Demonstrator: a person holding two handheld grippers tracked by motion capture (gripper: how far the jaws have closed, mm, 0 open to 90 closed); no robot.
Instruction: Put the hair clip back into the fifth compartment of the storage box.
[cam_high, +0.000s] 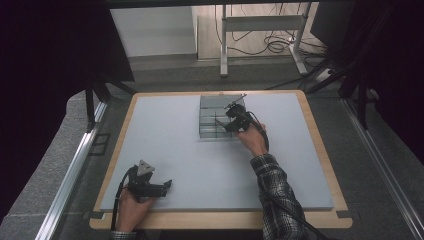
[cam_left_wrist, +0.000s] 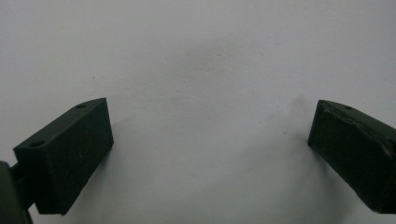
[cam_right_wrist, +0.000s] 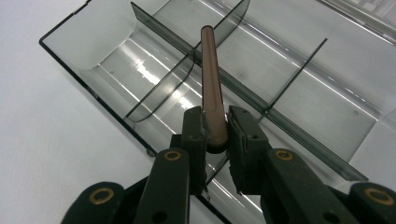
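On grey tabletop (cam_high: 175, 150), clear divided tray (cam_high: 210, 120), wood-edged table, dark room

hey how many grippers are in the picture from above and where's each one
2. The left gripper rests near the table's front left corner, jaws open and empty. The right gripper is over the clear divided tray toward the back, jaws shut on a brown stick.

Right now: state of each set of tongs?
Left tongs: open, empty, over the pale grey table surface.
Right tongs: closed on a slim brown stick, above the clear plastic divided tray.
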